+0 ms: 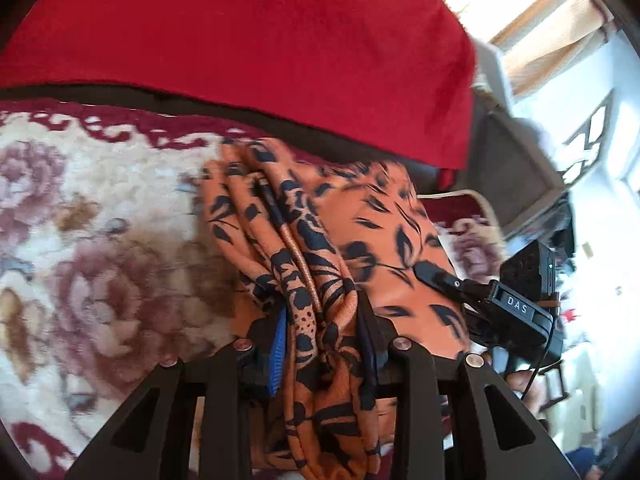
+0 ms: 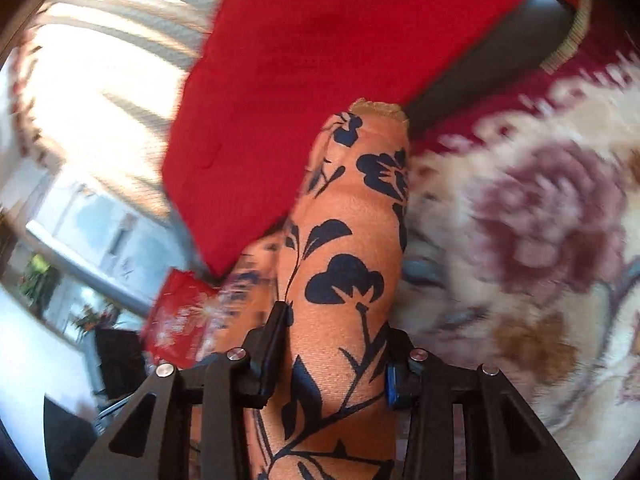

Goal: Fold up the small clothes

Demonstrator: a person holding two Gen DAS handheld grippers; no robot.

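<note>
An orange garment with a dark blue leaf print (image 1: 384, 236) is bunched up over a floral blanket (image 1: 100, 216). My left gripper (image 1: 320, 320) is shut on a gathered fold of it. In the left wrist view my right gripper (image 1: 436, 276) grips the cloth's right edge. In the right wrist view my right gripper (image 2: 336, 332) is shut on a thick roll of the same orange garment (image 2: 344, 248), which runs forward between the fingers. A red cloth (image 1: 248, 36) lies just behind the garment, also in the right wrist view (image 2: 304, 80).
The cream and maroon floral blanket (image 2: 540, 220) covers the work surface. A dark band (image 1: 192, 104) runs under the red cloth's edge. Bright windows (image 2: 100, 92) and room furniture lie beyond the surface's side.
</note>
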